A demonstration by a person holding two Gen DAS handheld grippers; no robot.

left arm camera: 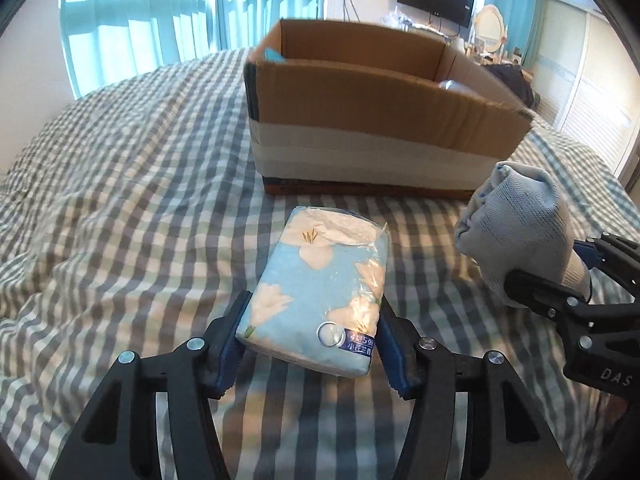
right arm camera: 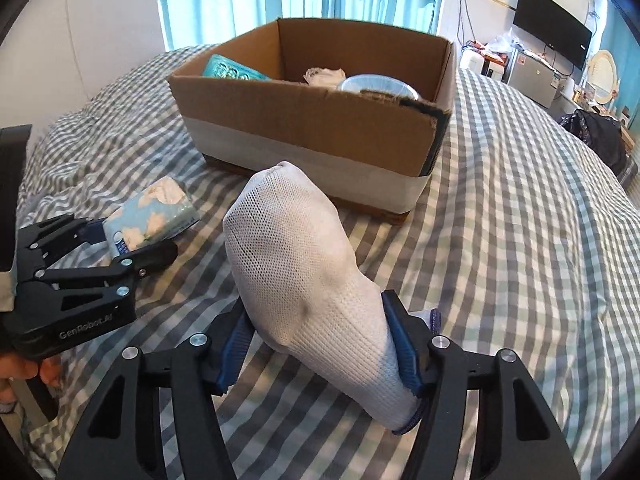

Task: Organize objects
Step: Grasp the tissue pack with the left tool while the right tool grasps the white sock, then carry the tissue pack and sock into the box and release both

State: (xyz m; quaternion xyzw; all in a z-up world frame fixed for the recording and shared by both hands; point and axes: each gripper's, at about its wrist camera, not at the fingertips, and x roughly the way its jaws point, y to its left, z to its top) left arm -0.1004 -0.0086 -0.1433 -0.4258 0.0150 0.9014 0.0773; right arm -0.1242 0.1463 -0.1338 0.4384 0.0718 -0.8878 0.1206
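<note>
Your left gripper (left arm camera: 314,344) is clamped on the near end of the tissue pack (left arm camera: 320,280), blue pads pressed on both long sides; the pack's far end points at the cardboard box (left arm camera: 360,128), just short of its near wall. Your right gripper (right arm camera: 320,354) is closed on a white mesh sock (right arm camera: 308,284), cuff between the pads, toe sticking up and forward toward the box's near edge. Box sits on the checkered bedspread (right arm camera: 520,220), top open, near rim torn at the right corner. Inside: teal packet (right arm camera: 232,70) at left, round clear lid (right arm camera: 376,84) and crumpled white item (right arm camera: 324,76) at right. Bare bedspread lies between both grippers and the box.
</note>
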